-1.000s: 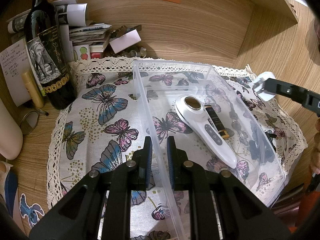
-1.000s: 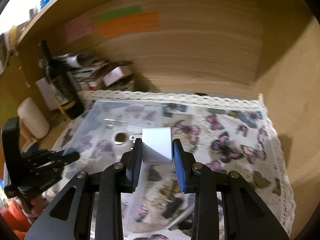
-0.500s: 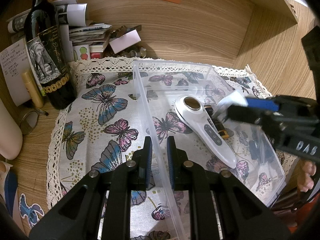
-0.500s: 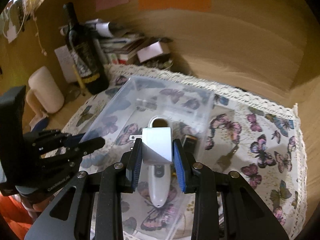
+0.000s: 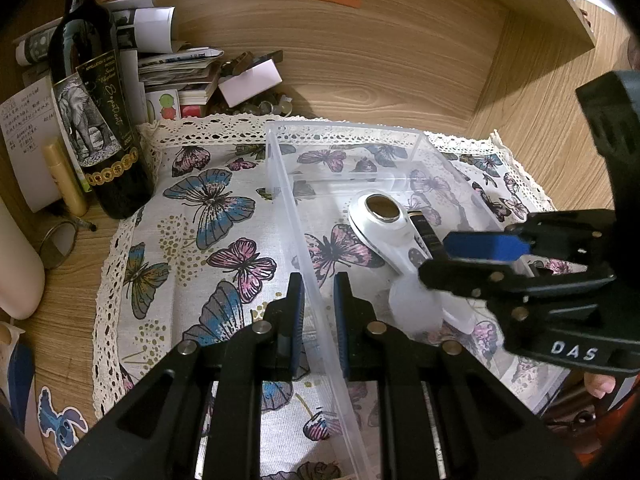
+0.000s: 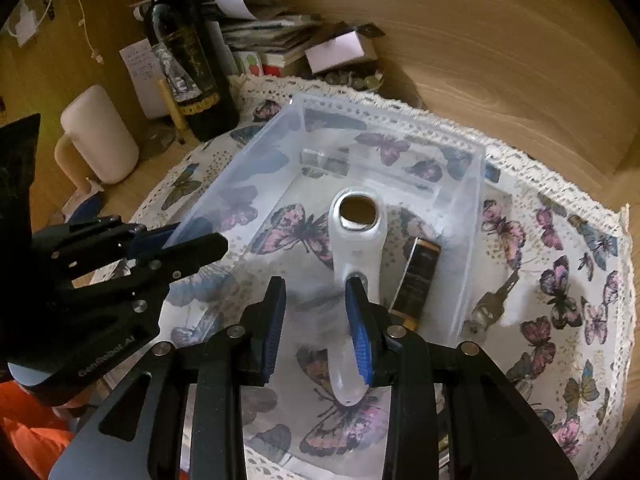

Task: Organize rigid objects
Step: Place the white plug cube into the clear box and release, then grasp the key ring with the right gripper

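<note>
With the left gripper (image 5: 318, 312) clamped on the bin (image 5: 280, 184) wall and the right gripper (image 6: 316, 320) released, the light, blurred white charger (image 5: 416, 310) sits in the bin beside the stiff, smooth massager (image 6: 354, 256); grip flat sides.

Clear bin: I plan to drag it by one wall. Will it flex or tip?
Probably light and flexible: the clear bin has thin see-through walls. It likely slides on the butterfly cloth rather than tipping, being low and wide. The white device inside may shift.
</note>
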`<state>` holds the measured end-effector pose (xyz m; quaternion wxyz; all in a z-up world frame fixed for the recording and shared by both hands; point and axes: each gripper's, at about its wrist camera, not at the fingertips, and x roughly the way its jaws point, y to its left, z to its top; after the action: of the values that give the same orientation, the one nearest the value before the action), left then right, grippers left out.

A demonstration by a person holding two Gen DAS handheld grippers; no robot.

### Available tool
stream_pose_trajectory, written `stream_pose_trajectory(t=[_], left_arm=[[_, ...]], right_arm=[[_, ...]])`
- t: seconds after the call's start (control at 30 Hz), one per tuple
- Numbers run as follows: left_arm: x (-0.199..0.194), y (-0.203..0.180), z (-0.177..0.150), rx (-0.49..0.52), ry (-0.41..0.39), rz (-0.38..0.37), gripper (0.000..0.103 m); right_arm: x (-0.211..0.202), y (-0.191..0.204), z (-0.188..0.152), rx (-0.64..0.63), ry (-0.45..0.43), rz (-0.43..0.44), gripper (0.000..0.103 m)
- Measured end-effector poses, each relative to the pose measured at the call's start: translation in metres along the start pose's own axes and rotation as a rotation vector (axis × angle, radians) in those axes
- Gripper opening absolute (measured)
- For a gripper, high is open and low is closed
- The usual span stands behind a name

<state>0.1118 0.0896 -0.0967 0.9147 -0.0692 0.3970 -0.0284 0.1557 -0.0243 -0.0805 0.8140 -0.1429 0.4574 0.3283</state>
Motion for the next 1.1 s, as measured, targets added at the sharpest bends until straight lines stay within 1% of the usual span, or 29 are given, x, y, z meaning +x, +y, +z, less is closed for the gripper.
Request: stream_pose_trajectory(t=[0.17,0.3,0.43,0.57,0.67,0.73,0.9,1.1], left_arm=[[0.001,0.001,0.000,0.001,0.000,0.000,0.014],[0.001,0.001,0.000,0.000,0.000,-0.001,0.014],[0.001,0.001,0.000,0.001,0.000,0.000,0.014],[0.001,0.001,0.000,0.001,-0.001,0.000,0.014],[0.001,0.001,0.000,0.001,-0.001,0.000,0.014],[0.001,0.001,0.000,0.002,-0.001,0.000,0.014],[0.001,0.001,0.000,0.002,-0.001,0.000,0.014],[0.001,0.001,0.000,0.004,-0.001,0.001,0.014]], right_arm=[[-0.015,-0.006,0.001,0.014,-0.044,-0.026,0.028],[-0.035,-0.020,0.001,0.048,-0.099,-0.081,0.028],[-0.056,-0.044,-0.003,0.106,-0.145,-0.153,0.028],[-0.069,-0.066,-0.010,0.164,-0.163,-0.206,0.029],[-0.070,-0.084,-0.019,0.212,-0.147,-0.240,0.029],[-0.066,-0.094,-0.026,0.239,-0.129,-0.241,0.029],[-0.042,-0.101,-0.038,0.260,-0.065,-0.226,0.029],[-0.008,-0.101,-0.047,0.252,0.029,-0.184,0.029]])
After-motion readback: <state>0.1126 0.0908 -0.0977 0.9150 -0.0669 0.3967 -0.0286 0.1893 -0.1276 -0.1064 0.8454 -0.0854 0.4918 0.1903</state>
